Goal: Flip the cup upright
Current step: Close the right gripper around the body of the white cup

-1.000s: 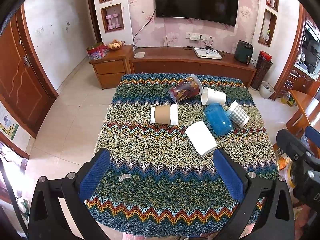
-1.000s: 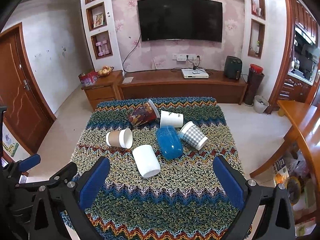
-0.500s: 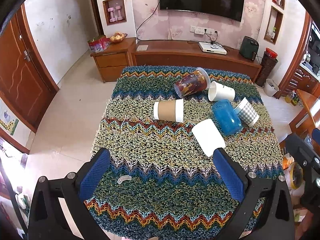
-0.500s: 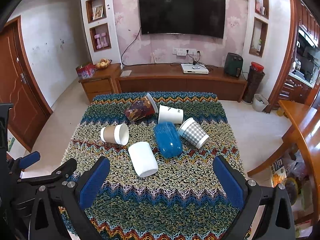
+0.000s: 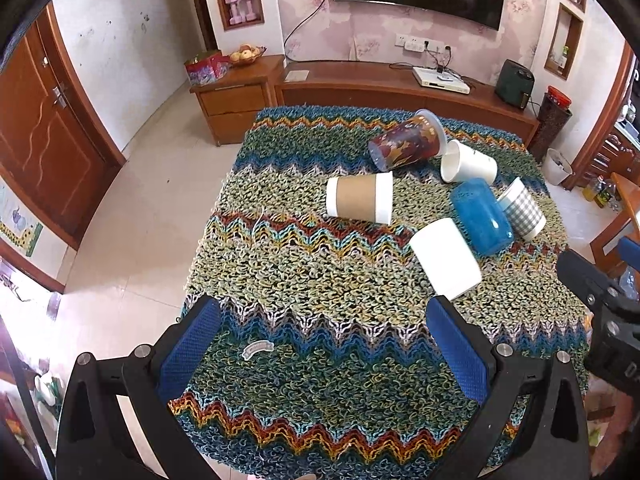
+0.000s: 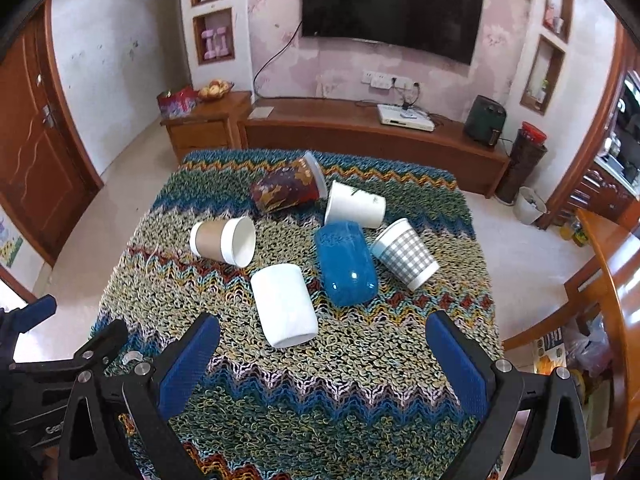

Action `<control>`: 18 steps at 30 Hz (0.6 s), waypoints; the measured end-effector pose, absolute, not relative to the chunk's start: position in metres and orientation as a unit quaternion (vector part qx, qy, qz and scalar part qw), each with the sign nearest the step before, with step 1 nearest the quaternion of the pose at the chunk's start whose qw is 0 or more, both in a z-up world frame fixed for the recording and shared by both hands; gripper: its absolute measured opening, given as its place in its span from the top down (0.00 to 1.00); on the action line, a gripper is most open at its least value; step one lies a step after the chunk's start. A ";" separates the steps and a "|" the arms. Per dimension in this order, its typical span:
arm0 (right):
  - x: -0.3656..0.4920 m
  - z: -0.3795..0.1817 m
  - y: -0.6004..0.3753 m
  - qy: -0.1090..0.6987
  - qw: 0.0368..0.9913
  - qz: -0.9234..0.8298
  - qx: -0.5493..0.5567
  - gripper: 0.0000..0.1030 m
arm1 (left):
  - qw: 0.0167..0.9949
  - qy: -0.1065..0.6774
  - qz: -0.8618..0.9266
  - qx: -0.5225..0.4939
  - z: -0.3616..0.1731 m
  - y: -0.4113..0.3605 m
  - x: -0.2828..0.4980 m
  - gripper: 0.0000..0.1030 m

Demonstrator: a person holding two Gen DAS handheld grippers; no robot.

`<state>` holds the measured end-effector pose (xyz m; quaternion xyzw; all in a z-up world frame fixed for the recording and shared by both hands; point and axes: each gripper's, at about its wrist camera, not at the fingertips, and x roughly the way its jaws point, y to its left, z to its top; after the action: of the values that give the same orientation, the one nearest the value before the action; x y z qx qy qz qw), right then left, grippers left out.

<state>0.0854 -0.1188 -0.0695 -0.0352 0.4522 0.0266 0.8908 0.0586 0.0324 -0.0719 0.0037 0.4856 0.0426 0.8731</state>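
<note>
Several cups lie on their sides on a zigzag knitted cloth [image 5: 320, 280]: a brown-sleeved paper cup [image 5: 359, 203] [image 6: 222, 241], a plain white cup [image 5: 445, 257] [image 6: 284, 305], a blue cup [image 5: 481, 222] [image 6: 346, 268], a checked cup [image 5: 521, 209] [image 6: 404, 253], a white paper cup [image 5: 468, 166] [image 6: 354, 204] and a dark patterned tumbler [image 5: 406, 143] [image 6: 287, 191]. My left gripper [image 5: 323, 356] is open and empty above the near part of the cloth. My right gripper [image 6: 322, 362] is open and empty, just short of the plain white cup.
A small white curved scrap [image 5: 258, 349] lies on the cloth near my left fingers. A wooden TV cabinet [image 6: 360, 128] stands behind the table, a wooden table [image 6: 612, 264] to the right. Tiled floor lies to the left.
Both grippers have moved forward and closer to the cups, so the cups look larger. The jaws stay open. No cup has moved.
</note>
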 end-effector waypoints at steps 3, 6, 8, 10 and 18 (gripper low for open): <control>0.097 -0.080 -0.114 0.463 0.884 0.039 -0.046 0.00 | 0.870 0.490 0.045 0.003 -0.078 0.036 0.060 0.01; 0.110 -0.092 -0.106 0.476 0.876 0.051 -0.063 0.00 | 0.867 0.495 0.048 0.003 -0.084 0.037 0.061 0.01; 0.118 -0.101 -0.102 0.486 0.869 0.059 -0.069 0.03 | 0.865 0.499 0.047 0.002 -0.089 0.039 0.062 0.01; 0.128 -0.114 -0.094 0.503 0.858 0.073 -0.073 0.12 | 0.863 0.504 0.044 0.000 -0.093 0.040 0.062 0.01; 0.154 -0.158 -0.072 0.550 0.825 0.092 -0.093 0.15 | 0.857 0.514 0.041 -0.005 -0.104 0.045 0.068 0.01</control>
<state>0.1538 -0.0719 -0.1581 -0.0933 0.5497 0.0920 0.8251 0.0681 0.0450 -0.1044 -0.0050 0.5143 0.0406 0.8567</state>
